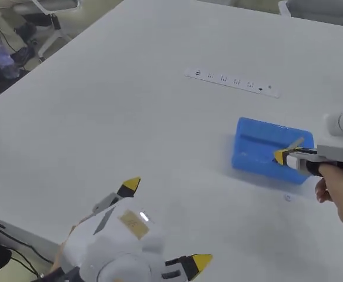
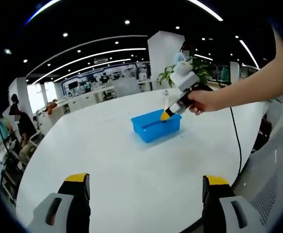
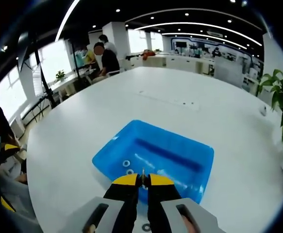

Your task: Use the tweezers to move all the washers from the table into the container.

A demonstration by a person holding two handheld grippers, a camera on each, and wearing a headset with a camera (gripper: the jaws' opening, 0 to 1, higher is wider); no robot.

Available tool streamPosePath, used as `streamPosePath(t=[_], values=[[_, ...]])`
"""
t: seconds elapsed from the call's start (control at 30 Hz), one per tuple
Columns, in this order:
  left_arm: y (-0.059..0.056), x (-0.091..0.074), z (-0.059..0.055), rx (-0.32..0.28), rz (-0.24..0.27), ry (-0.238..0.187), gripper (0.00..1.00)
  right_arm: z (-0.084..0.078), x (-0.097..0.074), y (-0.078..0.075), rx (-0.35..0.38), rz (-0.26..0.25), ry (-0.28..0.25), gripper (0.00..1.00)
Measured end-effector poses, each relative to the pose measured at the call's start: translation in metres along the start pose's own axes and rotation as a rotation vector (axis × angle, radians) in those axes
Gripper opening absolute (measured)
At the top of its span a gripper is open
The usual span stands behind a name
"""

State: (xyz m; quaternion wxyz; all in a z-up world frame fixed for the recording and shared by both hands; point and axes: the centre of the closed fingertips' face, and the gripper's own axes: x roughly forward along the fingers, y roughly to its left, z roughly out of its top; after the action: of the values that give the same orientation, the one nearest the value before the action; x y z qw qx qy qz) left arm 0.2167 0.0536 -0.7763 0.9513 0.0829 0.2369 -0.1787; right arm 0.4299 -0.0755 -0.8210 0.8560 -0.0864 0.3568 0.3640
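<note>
Head view, table point(image 1: 100, 117): big, white and flat. It carries all the things so both tongs can reach them.
Container point(image 1: 259, 147): a blue tray with an open top, sitting on the table off to the right. Washers can be dropped in from above.
Left tongs point(image 1: 166, 223): spread wide and holding nothing. They sit low by the near table edge, well apart from the container. I think they are just waiting out of the way.
Right tongs point(image 1: 280, 155): pinched narrow on the tweezers, right over the near wall of the container. That looks like the spot for letting a washer fall in.
Tweezers point(image 3: 142, 174): a thin metal tip pokes out between the two jaws and points into the container. The tip is too small to tell if a washer is in it.
Washers point(image 3: 126, 163): two little rings lie on the blue floor of the container, close together, just ahead of the tweezers tip.
Washer on table point(image 1: 287, 198): one tiny ring lies on the table just beside the container. I think it still has to be moved.
</note>
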Motion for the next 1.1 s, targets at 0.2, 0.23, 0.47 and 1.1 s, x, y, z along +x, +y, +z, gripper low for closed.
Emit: streamPosePath(t=[0.2,0.23,0.47,1.1], values=[[-0.004,-0.004,0.023,-0.122,-0.046,-0.133,0.99,-0.002,0.003,-0.001,0.000,0.000,0.010,0.02],[-0.004,-0.005,0.025,-0.137,-0.050,-0.150,0.99,-0.002,0.003,-0.001,0.002,0.000,0.013,0.02],[-0.005,-0.010,0.038,-0.189,-0.071,-0.220,0.99,-0.002,0.003,-0.004,0.050,0.002,0.011,0.03],[-0.010,-0.011,0.036,-0.121,-0.057,-0.193,0.99,0.021,-0.056,0.000,0.080,-0.049,-0.153,0.03]])
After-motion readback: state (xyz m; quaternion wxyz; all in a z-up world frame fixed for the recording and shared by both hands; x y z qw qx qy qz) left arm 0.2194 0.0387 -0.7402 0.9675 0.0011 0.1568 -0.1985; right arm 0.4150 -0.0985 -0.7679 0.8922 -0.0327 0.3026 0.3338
